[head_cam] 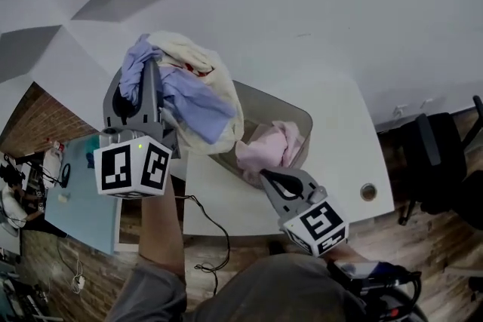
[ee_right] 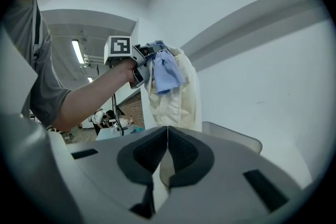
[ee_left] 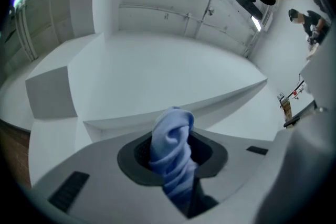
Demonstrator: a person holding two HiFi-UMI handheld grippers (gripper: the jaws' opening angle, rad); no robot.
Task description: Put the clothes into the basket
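Head view: blue cloth (head_cam: 192, 98) is bunched up high, over the left end of the basket (head_cam: 296, 114) and clear of it. A cream garment (head_cam: 220, 72) is draped round and behind it, hanging down to the basket's rim. The left gripper (head_cam: 149, 65) is raised and tilted, jaws clamped on the blue cloth. Whether the cream garment is pinched too, cannot tell.

Left gripper view: a twisted fold of the blue cloth (ee_left: 170, 147) stands up between the pads of the left gripper (ee_left: 173, 168), pressed on both sides; only blue fabric shows in the grip.

A pink garment (head_cam: 268, 147) lies inside the grey see-through basket, heaped at the near end. The right gripper (head_cam: 266, 177) is low, tip at the pink garment's near edge; touching or just beside, cannot tell.

Right gripper view: jaws of the right gripper (ee_right: 167, 136) are together, nothing gripped. Beyond them are the basket (ee_right: 236, 135), the left gripper (ee_right: 144, 57) held up by a bare forearm (ee_right: 89, 94), the blue cloth (ee_right: 165, 72) and the cream garment (ee_right: 176, 105) dangling below it.

The basket sits on a white table (head_cam: 336, 162) against a white wall.
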